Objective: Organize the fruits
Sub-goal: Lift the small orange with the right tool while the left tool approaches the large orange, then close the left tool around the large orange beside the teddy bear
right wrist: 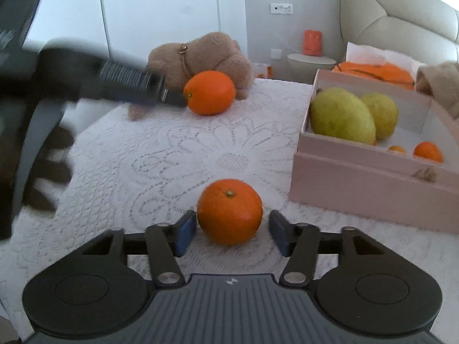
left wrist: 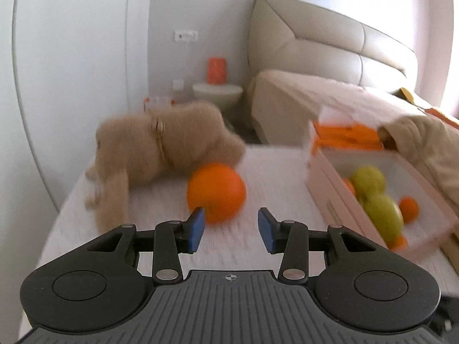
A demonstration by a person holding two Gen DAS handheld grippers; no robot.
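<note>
An orange [left wrist: 216, 192] lies on the white lace tablecloth just ahead of my open left gripper [left wrist: 231, 229]; it also shows in the right wrist view [right wrist: 210, 92], with the left gripper [right wrist: 175, 97] reaching it from the left. A second orange [right wrist: 229, 211] sits between the blue pads [right wrist: 187, 232] of my open right gripper [right wrist: 231, 232], apart from both. A pink box [right wrist: 370, 185] on the right holds two green-yellow mangoes [right wrist: 341, 116] and small oranges [right wrist: 428, 151]; it also shows in the left wrist view [left wrist: 327, 192].
A tan plush toy [right wrist: 206, 54] lies behind the far orange and shows in the left wrist view [left wrist: 169, 146]. The lace cloth [right wrist: 160, 160] covers the table. A bed [left wrist: 309, 97], a round side table [left wrist: 218, 91] and an orange figure [right wrist: 312, 42] stand behind.
</note>
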